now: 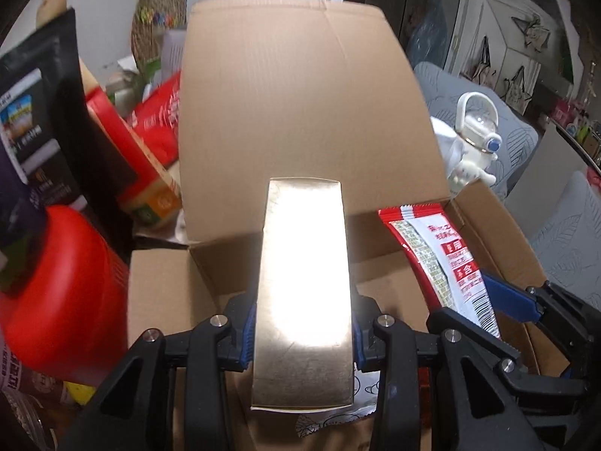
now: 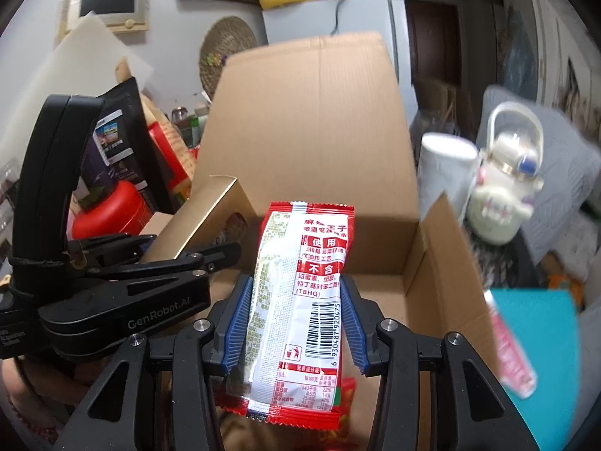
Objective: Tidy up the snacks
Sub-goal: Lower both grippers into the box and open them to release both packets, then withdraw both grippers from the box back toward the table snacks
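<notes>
Left gripper (image 1: 304, 342) clamped on gold box (image 1: 304, 289), stiff, probably light, held over cardboard box (image 1: 300, 112) | right gripper (image 2: 295, 319) pinched red snack packet (image 2: 300, 300), soft, slippery film, above same box | grip mid-body seemed safest

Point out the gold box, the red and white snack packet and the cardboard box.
gold box (image 1: 304, 293), left wrist view, shiny top face.
red and white snack packet (image 2: 300, 300), right wrist view, printed back.
cardboard box (image 2: 311, 143), right wrist view, raised flap.
</notes>
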Demonstrator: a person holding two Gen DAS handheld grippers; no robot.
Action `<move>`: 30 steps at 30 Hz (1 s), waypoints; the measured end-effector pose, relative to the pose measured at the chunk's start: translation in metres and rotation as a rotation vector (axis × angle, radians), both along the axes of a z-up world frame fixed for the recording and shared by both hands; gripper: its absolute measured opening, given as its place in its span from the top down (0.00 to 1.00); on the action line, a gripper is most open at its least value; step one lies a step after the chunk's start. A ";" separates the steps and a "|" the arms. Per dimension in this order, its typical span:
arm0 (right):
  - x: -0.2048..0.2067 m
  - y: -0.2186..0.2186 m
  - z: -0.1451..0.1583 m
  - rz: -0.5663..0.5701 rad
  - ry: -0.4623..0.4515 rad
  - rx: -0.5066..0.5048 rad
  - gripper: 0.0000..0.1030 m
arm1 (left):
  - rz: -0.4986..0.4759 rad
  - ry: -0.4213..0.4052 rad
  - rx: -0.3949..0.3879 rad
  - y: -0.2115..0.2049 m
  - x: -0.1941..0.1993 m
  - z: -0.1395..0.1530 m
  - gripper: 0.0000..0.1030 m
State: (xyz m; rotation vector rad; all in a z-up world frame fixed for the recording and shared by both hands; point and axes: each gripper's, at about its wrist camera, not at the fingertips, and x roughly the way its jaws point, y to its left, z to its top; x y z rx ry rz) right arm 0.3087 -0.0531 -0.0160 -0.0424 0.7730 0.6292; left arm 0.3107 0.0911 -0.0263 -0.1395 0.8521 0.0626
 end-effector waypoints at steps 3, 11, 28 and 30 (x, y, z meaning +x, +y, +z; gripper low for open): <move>0.004 -0.003 -0.004 -0.008 0.028 0.000 0.56 | -0.001 0.004 0.000 -0.001 0.000 -0.001 0.63; 0.006 -0.007 -0.005 -0.043 0.043 -0.018 0.53 | 0.023 0.145 -0.005 0.004 0.015 -0.020 0.62; -0.016 -0.017 0.032 -0.071 -0.031 -0.042 0.50 | 0.033 0.090 0.010 -0.005 -0.011 0.012 0.49; -0.022 -0.018 0.042 -0.069 -0.050 -0.034 0.50 | 0.030 0.074 0.006 -0.006 -0.016 0.023 0.49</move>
